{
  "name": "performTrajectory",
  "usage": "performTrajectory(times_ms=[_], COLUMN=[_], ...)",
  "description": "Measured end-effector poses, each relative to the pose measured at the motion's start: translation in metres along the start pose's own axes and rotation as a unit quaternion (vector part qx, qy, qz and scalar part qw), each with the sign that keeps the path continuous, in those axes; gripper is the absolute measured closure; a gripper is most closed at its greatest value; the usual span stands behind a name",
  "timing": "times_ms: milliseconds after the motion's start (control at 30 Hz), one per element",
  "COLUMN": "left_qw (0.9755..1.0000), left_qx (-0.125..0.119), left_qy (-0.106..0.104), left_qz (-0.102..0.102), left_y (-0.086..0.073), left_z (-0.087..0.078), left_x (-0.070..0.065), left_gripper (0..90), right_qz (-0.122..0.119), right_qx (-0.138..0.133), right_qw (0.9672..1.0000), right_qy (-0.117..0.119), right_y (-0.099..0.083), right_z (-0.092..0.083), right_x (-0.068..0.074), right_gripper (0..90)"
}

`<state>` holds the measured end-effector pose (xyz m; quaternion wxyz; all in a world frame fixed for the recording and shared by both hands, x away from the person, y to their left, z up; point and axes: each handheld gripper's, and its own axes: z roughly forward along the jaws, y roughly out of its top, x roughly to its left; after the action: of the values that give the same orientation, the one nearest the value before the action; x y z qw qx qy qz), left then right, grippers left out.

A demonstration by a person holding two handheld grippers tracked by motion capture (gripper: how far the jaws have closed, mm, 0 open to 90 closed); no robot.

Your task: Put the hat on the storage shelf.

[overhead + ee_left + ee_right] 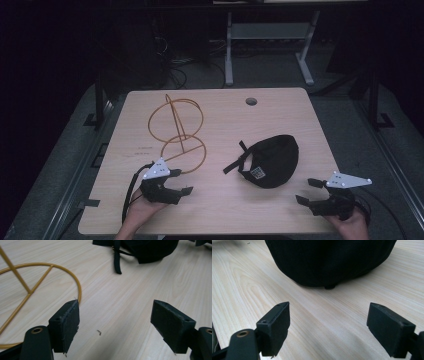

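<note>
I have 2 grippers low at the near edge of the table, both spread wide and carrying nothing. The black cap lies right of centre, its strap trailing toward the gold wire stand. The right gripper sits near the cap's crown and faces it directly — I judge it the nearer tool. The left gripper sits just beside the stand's base ring, with the strap ahead of it. In the right gripper view the cap is cut off at the top edge — its brim cannot be made out.
</note>
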<state>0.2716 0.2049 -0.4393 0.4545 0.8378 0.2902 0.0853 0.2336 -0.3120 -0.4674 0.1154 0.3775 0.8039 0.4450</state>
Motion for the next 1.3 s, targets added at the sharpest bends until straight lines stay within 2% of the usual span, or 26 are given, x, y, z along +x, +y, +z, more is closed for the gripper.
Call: performTrajectory(times_ms=[200,267,400,433,533,767,900,1067,1300], left_qw=[1.0,0.9999,0.9999,0.9998,0.9997,0.9984,0.9977,0.9956,0.9935], left_qx=[0.006,0.007,0.011,0.012,0.01,0.014,0.014,0.019,0.011], left_qy=[-0.006,-0.002,-0.01,-0.009,-0.013,-0.029,-0.038,-0.054,-0.078], left_qz=[0.0,0.009,0.007,0.016,0.02,0.047,0.054,0.074,0.082], left_y=[0.0,0.001,0.003,0.005,0.008,0.025,0.032,0.046,0.067], left_z=[0.003,0.003,0.006,0.007,0.008,0.019,0.024,0.032,0.046], left_x=[-0.001,-0.004,-0.007,-0.009,-0.013,-0.026,-0.033,-0.046,-0.054], left_gripper=[21.3,20.9,19.7,19.7,19.7,19.6,19.7,20.0,20.8], right_qz=[0.0,0.001,-0.002,-0.003,-0.004,-0.004,0.0,-0.001,-0.004], right_qx=[0.0,-0.003,-0.006,-0.006,-0.009,-0.004,-0.011,-0.01,-0.014], right_qw=[1.0,1.0,1.0,1.0,1.0,1.0,0.9999,0.9999,0.9998], right_qy=[0.001,0.003,0.0,0.0,0.0,0.002,0.003,0.007,0.011], right_y=[0.0,0.001,0.001,0.001,0.002,0.001,0.001,0.0,0.001], right_z=[0.0,-0.001,-0.001,-0.002,-0.002,-0.001,-0.003,-0.004,-0.004], right_x=[-0.001,0.0,0.001,0.002,0.002,0.002,0.001,-0.001,0.001], right_gripper=[18.0,18.0,17.9,17.9,17.8,17.7,17.6,17.5,17.6])
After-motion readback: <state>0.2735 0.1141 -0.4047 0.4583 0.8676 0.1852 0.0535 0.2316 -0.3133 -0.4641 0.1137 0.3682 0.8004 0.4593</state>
